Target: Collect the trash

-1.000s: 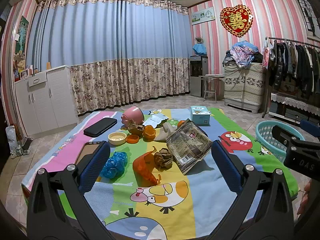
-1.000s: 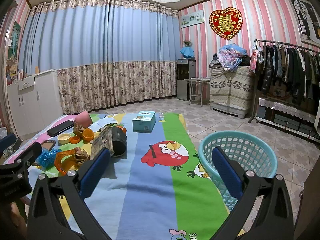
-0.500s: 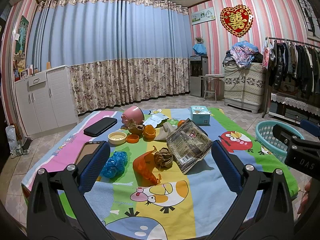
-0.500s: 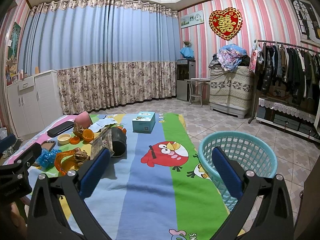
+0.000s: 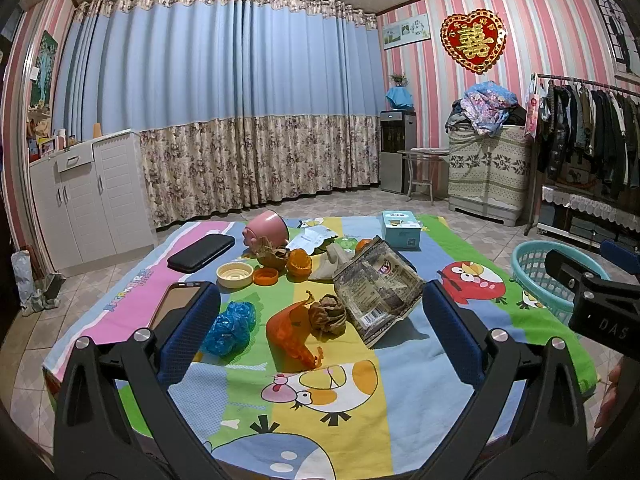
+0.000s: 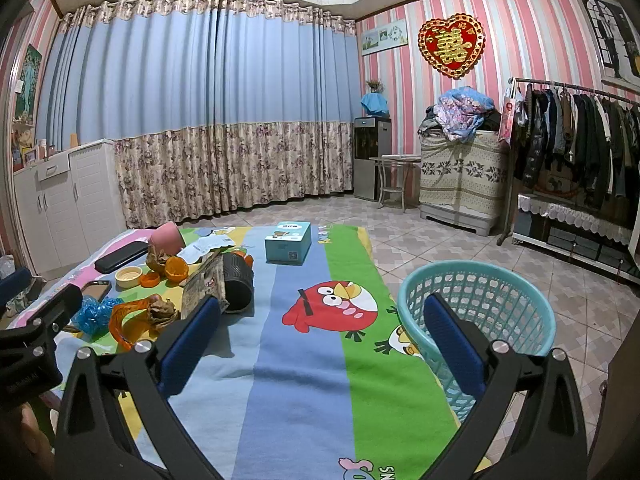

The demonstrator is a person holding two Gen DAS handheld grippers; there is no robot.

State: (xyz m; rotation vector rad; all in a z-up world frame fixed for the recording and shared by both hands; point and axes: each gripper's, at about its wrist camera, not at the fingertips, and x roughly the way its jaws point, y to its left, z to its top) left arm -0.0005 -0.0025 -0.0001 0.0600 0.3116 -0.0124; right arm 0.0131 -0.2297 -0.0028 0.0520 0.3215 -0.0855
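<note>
Nothing has moved since a moment ago; both tongs hang where they were. The left tongs [image 5: 320,312] are wide apart and hold nothing. The right tongs [image 6: 322,320] are wide apart too, and empty.

The teal basket [image 6: 520,292] stands on the floor, just beside the right edge of the desk [image 6: 304,364] with its bird cloth. Nothing can be seen inside the basket. A pink pot [image 5: 267,231] lies tipped on its side at the far end. A small cream dish [image 5: 235,274] sits near it and looks empty.

The trash lies in a heap on the left part of the desk: a blue crumpled wrapper [image 5: 231,325], an orange peel [image 5: 292,330], a brown crumpled ball [image 5: 328,313] touching it, and a big shiny snack bag [image 5: 378,285]. A blue box [image 6: 288,242] stands apart. Two phones [image 5: 201,252] lie at the left side.
</note>
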